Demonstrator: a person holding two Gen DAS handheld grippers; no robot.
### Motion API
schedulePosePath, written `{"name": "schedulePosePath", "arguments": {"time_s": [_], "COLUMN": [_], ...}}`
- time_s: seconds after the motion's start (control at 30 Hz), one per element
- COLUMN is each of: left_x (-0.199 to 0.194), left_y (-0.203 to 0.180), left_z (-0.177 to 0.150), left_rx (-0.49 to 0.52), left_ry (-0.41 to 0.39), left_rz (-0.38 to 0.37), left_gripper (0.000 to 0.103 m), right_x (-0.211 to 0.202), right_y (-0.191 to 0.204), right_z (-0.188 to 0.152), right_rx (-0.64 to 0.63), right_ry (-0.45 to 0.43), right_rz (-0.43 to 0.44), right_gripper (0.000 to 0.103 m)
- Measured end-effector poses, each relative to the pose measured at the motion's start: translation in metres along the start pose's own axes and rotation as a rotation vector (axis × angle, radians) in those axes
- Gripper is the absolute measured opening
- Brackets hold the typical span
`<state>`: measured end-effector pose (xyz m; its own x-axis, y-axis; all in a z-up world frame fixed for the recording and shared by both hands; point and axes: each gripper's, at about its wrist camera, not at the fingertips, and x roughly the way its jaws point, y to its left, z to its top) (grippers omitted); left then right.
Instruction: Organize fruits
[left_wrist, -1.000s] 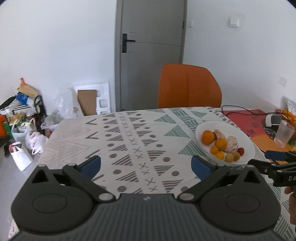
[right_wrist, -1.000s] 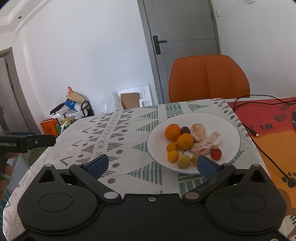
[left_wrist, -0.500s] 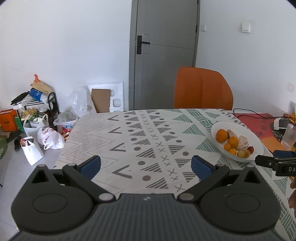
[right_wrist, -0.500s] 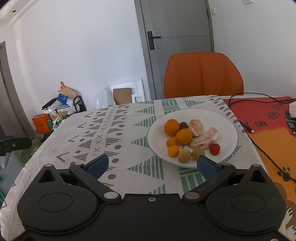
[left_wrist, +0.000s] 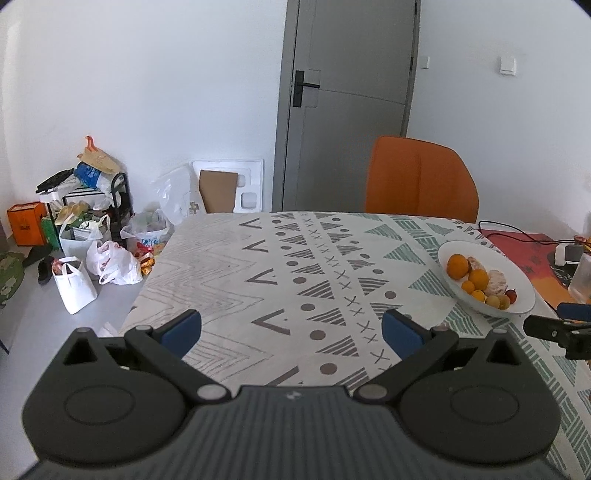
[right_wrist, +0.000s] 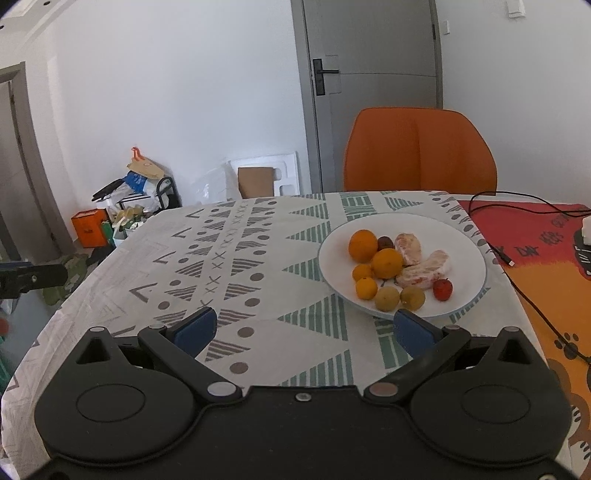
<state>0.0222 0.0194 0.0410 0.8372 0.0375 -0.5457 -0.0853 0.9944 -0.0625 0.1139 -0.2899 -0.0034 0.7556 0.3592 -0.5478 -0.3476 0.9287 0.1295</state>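
Both my tools empty, fingers spread apart: left tool (left_wrist: 291, 328) over bare patterned counter (left_wrist: 295, 266), right tool (right_wrist: 303, 328) just short of the plate (right_wrist: 469, 258). Right view shows the fruit (right_wrist: 386, 263) clearly: oranges, peeled segments, a red berry. Left view has the plate (left_wrist: 524, 288) far right, plus floor bags (left_wrist: 110, 258). Since a second ago, the left view has pulled back; plate looks smaller.

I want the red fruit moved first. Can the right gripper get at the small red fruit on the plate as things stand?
Probably yes. The right gripper is open and empty, just short of the white plate. The small red fruit lies near the plate's near-right edge with nothing over it; the peeled citrus sits close beside it.
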Motion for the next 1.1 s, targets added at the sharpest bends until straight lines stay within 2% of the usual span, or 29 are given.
{"name": "schedulePosePath", "arguments": {"time_s": [1.1], "left_x": [-0.0002], "left_y": [-0.0087], "left_z": [-0.0076], "left_rx": [0.029], "left_ry": [0.021], "left_rz": [-0.021], "left_gripper": [0.103], "right_x": [-0.0026], "right_y": [0.0037], "right_z": [0.0006], "right_rx": [-0.008], "right_ry": [-0.002], "right_rz": [0.047], "right_gripper": [0.103]}}
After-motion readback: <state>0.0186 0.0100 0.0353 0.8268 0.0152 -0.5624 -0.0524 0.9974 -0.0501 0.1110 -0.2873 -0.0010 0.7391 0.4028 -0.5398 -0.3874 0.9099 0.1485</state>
